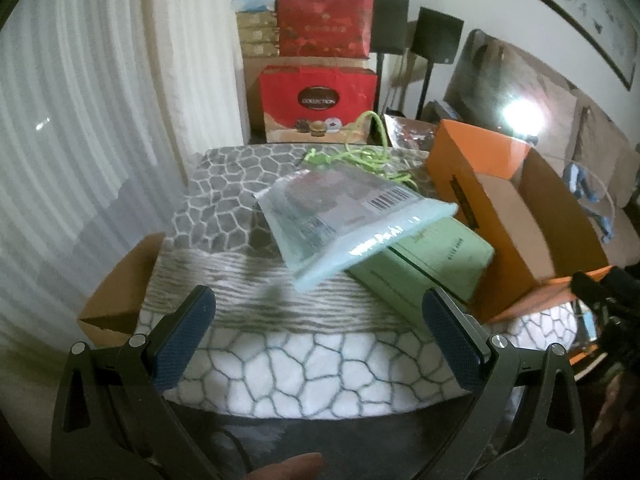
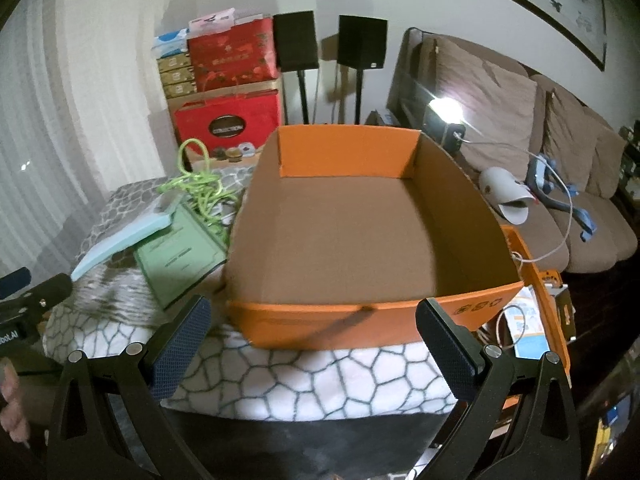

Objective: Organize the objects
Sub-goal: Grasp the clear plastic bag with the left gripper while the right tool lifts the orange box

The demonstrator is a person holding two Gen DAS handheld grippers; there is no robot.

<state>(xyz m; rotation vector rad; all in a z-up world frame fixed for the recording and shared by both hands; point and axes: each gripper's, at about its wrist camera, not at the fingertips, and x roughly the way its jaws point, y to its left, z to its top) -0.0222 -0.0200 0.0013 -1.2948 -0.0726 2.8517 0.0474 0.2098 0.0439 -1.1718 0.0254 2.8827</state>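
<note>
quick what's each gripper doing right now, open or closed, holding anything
Left gripper: open, holding nothing, aimed at the pale blue plastic pouch lying on the green flat box.
Right gripper: open, holding nothing, facing the open orange cardboard box.

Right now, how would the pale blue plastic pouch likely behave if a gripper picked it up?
The pouch looks thin and glossy, so probably light, floppy and slippery. It lies tilted on the green box, so a push may slide it off.

I see a surface draped in a grey-and-white pebble-pattern blanket (image 1: 320, 364). On it sit an open orange box (image 2: 360, 316), a green box (image 1: 436, 264) beside it, and a tangled lime-green cord (image 1: 368, 156) farther back.
</note>
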